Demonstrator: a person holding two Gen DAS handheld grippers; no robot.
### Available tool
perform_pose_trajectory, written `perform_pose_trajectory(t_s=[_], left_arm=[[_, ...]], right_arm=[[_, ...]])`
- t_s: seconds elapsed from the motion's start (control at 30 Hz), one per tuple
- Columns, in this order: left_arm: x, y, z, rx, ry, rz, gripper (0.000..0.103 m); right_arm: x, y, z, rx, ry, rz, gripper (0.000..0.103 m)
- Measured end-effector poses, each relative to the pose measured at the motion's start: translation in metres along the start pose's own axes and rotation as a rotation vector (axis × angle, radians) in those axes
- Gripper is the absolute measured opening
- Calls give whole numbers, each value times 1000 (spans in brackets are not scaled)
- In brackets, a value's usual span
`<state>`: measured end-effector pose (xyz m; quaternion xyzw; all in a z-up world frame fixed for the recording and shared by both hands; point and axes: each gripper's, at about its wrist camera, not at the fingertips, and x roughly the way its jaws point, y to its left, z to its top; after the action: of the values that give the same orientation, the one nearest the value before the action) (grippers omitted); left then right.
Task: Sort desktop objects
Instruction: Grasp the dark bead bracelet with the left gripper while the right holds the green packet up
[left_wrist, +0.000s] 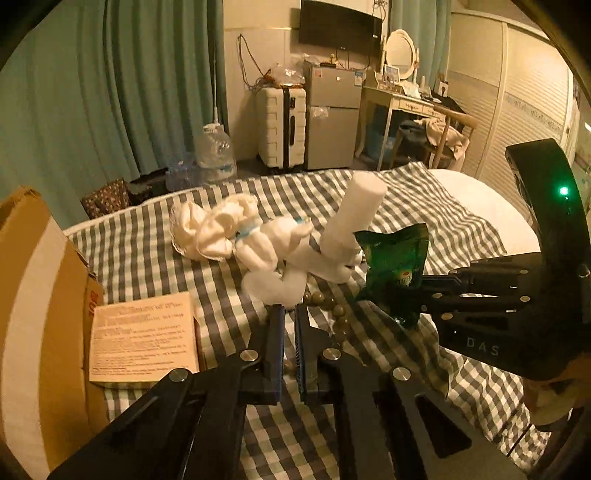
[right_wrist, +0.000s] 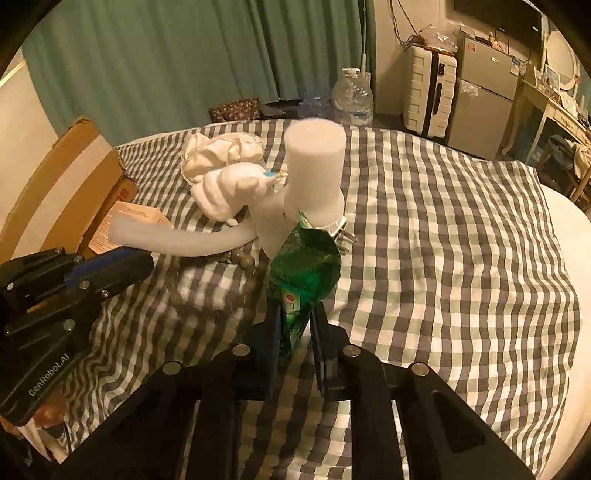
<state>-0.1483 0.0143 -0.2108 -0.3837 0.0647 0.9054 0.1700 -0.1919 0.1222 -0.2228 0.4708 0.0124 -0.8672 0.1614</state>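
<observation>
Two tools are clenched: our left tool (left_wrist: 290, 308) pinches the near end of the white foam tube (right_wrist: 184, 240), its length running away toward the socks, while our right tool (right_wrist: 295, 325) grips the green packet (right_wrist: 304, 269) above the bed (right_wrist: 443, 258).

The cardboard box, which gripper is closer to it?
Left. The left gripper, shut on a white foam tube, sits right beside the cardboard box. The right gripper, shut on a green packet, is farther over the checkered cloth.
</observation>
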Motion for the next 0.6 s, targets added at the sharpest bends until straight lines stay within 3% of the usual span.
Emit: perform_pose_trajectory(t_s=[0.3,0.5,0.57,0.6], left_arm=[[0,-2,-1,-9,-3,-17,5],[19,0,-12,-21,61,-20,8],[25,1,-16,-23,74,-5,18],[28,1,-18,-23,83,-2,32]], right_arm=[[-18,2,4,4,-40,7,14],[-24,3,5,2,-52,9,13],[-26,3,6,5,-58,15,13],[-27,2,6,7,-58,19,13]])
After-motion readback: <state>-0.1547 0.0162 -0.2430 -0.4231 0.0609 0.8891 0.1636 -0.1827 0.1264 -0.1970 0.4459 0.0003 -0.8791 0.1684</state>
